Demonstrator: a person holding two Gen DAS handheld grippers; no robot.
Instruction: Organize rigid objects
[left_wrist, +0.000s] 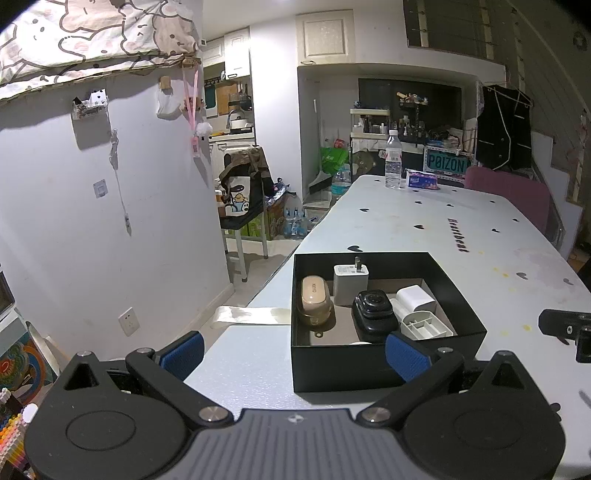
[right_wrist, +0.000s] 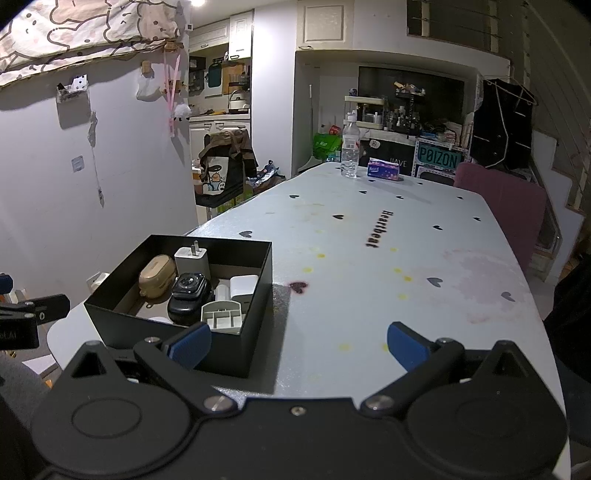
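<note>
Both your left tool (left_wrist: 293, 354) and right tool (right_wrist: 298, 345) are spread apart, empty; the black box (left_wrist: 373, 363) sits near the surface (right_wrist: 369, 295) edge, so a nudge could tip it off

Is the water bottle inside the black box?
No, the water bottle stands upright at the far end of the table, well apart from the black box near the camera.
</note>
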